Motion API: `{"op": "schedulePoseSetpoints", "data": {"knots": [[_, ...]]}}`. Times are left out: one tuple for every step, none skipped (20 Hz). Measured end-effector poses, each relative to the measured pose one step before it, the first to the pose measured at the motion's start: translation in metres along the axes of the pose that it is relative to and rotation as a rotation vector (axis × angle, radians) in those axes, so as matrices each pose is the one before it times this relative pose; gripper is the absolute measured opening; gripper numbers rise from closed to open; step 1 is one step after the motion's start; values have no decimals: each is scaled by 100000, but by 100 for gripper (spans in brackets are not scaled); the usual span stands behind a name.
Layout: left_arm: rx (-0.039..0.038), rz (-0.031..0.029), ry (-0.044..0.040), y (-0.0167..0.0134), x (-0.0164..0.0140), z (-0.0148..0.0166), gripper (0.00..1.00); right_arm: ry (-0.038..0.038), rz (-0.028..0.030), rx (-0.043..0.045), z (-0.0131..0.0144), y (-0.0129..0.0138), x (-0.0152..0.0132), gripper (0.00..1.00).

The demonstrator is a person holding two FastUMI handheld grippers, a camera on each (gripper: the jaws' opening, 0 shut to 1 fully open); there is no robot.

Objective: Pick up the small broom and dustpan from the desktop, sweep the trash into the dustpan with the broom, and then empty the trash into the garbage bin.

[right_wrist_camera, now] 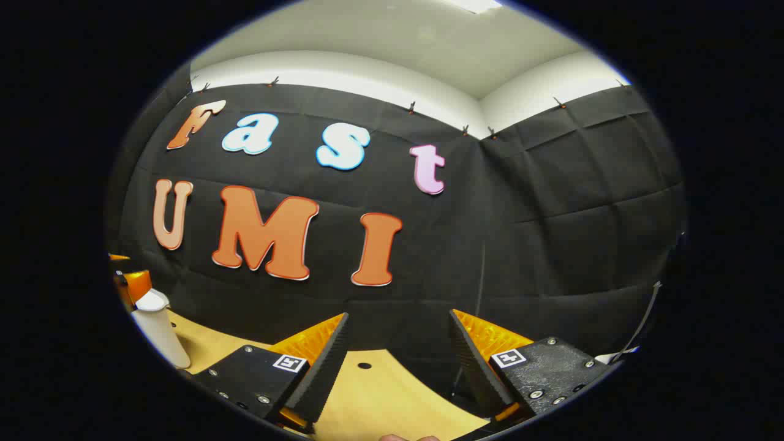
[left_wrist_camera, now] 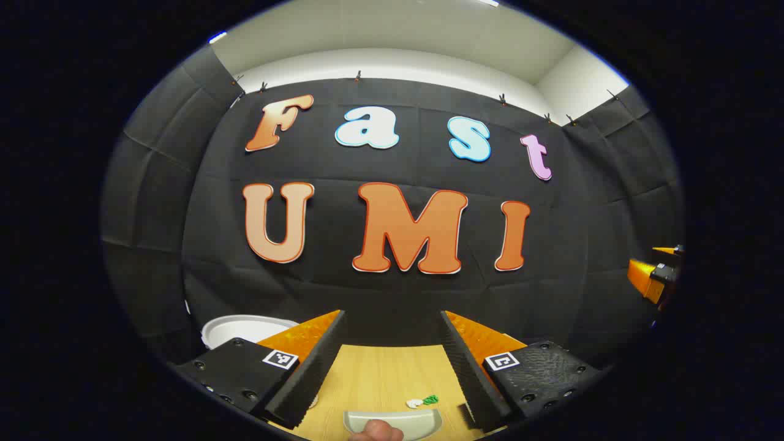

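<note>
In the left gripper view my left gripper (left_wrist_camera: 392,318) is open above the wooden desktop (left_wrist_camera: 380,373), nothing between its fingers. Below it, at the bottom edge, lies a pale grey dustpan (left_wrist_camera: 401,419) with a person's fingertip (left_wrist_camera: 376,432) in front of it. Small white and green scraps of trash (left_wrist_camera: 422,402) lie just beyond the dustpan's right side. The white garbage bin's rim (left_wrist_camera: 245,327) shows behind the left finger. In the right gripper view my right gripper (right_wrist_camera: 398,317) is open over bare desktop (right_wrist_camera: 373,398), holding nothing.
The right gripper (left_wrist_camera: 652,275) hangs at the far right of the left gripper view. The white bin (right_wrist_camera: 158,331) stands at the left of the right gripper view with the left gripper (right_wrist_camera: 131,283) above it. A small hole (right_wrist_camera: 364,365) marks the desktop. The black cloth wall closes the back.
</note>
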State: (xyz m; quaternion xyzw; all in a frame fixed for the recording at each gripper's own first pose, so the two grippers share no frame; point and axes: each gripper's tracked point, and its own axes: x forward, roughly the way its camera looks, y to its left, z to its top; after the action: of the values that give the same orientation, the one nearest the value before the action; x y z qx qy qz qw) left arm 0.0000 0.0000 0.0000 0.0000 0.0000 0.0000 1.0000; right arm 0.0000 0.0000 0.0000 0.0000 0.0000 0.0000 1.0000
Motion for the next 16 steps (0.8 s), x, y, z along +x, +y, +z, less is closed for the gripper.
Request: {"op": "schedulePoseSetpoints", "data": {"knots": [[1252,2521,-1097,337,-474,1,95,1610,3375,1500,-572,1085,98,94],[828,1542,-378,23,-207,28,94,1272,2604,2027,-446,718,488,94],[832,1935,-89,210,-386,-155,94,1274,2554,2486,-428,635,218,94],[221,1935,64,78,-376,-178,94,1576,3247,1980,-486,831,92,94],[-86,1916,147,92,-99,-308,94,946,2894,661,-520,993,100,93],[-383,1086,908,-81,-136,-232,94,521,2460,-24,-406,661,157,93],[-297,765,886,-89,-215,-328,94,-24,2426,420,-93,685,-76,93],[11,147,344,-150,-36,61,94,-131,2708,740,-133,890,-121,94],[559,468,-390,16,-252,147,94,-250,2599,653,-47,896,-111,94],[569,365,-679,100,-23,229,94,597,2104,153,-390,690,146,94],[85,132,-859,167,50,245,94,658,2013,336,-375,660,-45,94],[473,400,-87,130,-41,189,94,307,1546,483,-147,530,-29,94],[411,153,-118,56,22,-139,94,365,1532,570,-134,520,69,94],[384,345,146,147,-15,6,94,555,1084,235,-167,370,-79,94],[-99,-45,-273,123,12,39,94,407,991,73,-191,432,-14,94],[-60,45,-307,19,-104,144,94,155,643,48,-57,382,-100,94]]}}
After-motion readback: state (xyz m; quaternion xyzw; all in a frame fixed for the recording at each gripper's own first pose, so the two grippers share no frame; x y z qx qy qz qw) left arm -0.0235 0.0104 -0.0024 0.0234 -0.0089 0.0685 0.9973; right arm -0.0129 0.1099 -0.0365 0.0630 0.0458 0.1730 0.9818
